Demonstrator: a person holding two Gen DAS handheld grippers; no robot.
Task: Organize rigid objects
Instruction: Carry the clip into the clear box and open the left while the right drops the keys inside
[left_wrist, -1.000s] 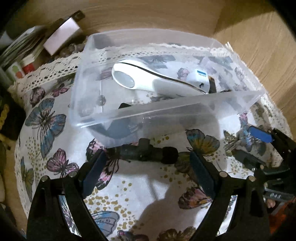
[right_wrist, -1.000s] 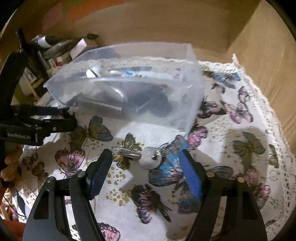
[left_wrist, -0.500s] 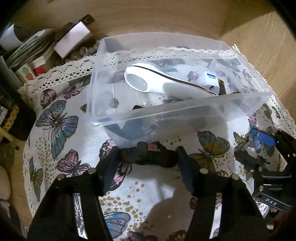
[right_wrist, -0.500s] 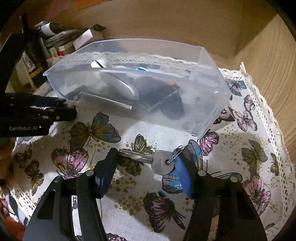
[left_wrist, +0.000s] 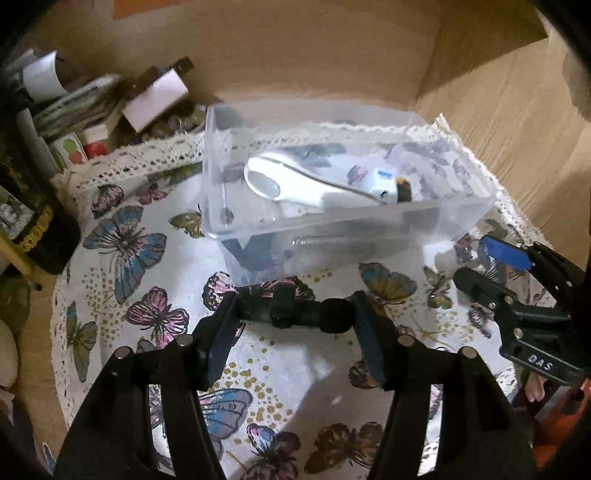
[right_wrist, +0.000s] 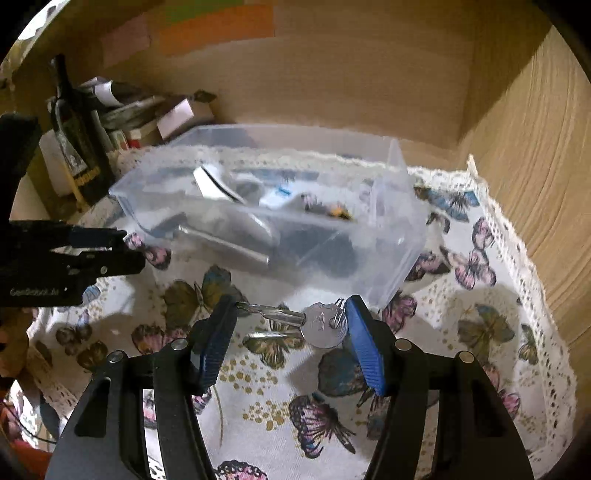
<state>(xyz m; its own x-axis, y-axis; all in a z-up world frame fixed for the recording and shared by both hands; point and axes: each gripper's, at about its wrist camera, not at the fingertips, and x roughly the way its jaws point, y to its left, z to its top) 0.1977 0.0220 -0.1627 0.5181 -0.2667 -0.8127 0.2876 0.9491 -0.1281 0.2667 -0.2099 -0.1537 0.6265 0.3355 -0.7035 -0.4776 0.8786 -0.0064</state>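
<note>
Your left gripper (left_wrist: 295, 314) was clamped end to end on a dark cylindrical piece (left_wrist: 295, 313), its pads pressing both ends, just near of the clear plastic bin (left_wrist: 332, 236). Your right gripper (right_wrist: 291, 317) had closed on a silver key (right_wrist: 295, 319) — tip against one pad, round head with its ring against the other. A shadow lay on the butterfly tablecloth (right_wrist: 461, 332) beneath the key, so it seemed lifted, though the blur made that uncertain. Inside the bin lay a white handheld device (left_wrist: 295, 182) and a small white block with blue print (left_wrist: 382, 179) — darker items sat lower down, indistinct. Clutter (left_wrist: 110, 110) stood far left.
</note>
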